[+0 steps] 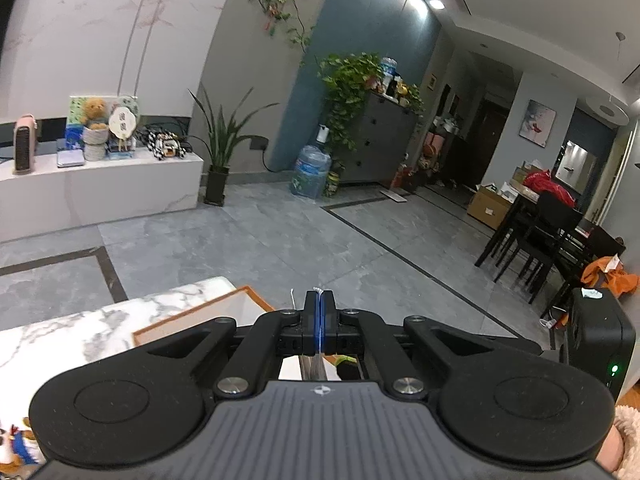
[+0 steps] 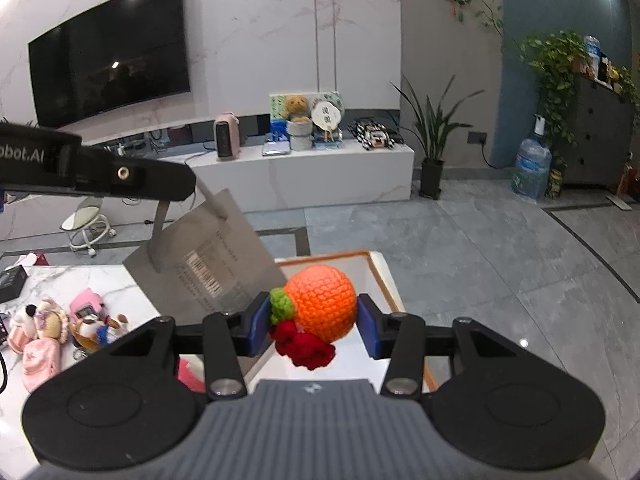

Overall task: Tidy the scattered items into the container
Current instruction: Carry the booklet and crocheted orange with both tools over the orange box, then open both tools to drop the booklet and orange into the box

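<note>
The right gripper point(image 2: 312, 320), low in the centre of its own view, has its blue-padded jaws partly apart and pressed on both sides of an orange crocheted ball point(image 2: 326, 306), which has a green tuft and a red knitted bit hanging below it. The ball sits over the white, orange-rimmed container point(image 2: 390, 292) on the marble table point(image 2: 100, 280).

The left gripper point(image 1: 319, 312) is fully closed, and a thin grey strap point(image 1: 314, 366) is pinched between its pads. In the right wrist view that gripper enters from the left edge, with a grey paper bag point(image 2: 208, 264) hanging from it by its handles, just left of the ball.

At the lower left of the right wrist view, several plush toys point(image 2: 48, 328) lie scattered on the table, well apart from the container.
</note>
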A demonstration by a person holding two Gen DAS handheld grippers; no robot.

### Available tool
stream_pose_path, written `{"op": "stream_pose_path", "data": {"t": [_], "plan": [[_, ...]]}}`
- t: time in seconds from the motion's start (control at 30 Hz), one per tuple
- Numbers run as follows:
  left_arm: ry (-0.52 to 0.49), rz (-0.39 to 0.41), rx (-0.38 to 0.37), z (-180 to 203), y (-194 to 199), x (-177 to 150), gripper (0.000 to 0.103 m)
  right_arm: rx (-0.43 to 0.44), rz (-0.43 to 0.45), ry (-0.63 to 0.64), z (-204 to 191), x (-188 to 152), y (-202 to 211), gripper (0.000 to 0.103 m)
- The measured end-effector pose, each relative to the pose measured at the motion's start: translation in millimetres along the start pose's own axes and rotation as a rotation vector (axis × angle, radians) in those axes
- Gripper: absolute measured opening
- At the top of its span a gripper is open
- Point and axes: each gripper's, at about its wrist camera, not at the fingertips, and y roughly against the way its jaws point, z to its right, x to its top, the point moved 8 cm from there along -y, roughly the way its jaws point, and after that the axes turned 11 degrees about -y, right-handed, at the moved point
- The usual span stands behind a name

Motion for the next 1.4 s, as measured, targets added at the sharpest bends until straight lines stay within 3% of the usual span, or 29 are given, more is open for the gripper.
{"op": "stream_pose_path", "data": {"t": [0.3, 0.67, 0.93, 1.4], "plan": [[0.025, -0.082, -0.019, -3.1, -42.6, -27.8, 0.000, -0.025, -0.076, -0.026, 24.6, -28.2, -31.2, 0.049], [0.050, -0.193, -0.033, -2.5, -76.2, -67.7, 0.000, -0.026, -0.169, 0.001, 23.9, -63.0, -55.4, 0.049], [0.059, -0.280, -0.042, -3.1, -88.7, -100.7, 0.000, -0.052, -0.232, 0.037, 29.9, -84.5, -65.0, 0.049], [0.047, -0.359, -0.046, 4.7, -99.3, -127.7, 0.000, -0.066, -0.285, 0.065, 28.9, -97.0, -76.0, 0.049]]}}
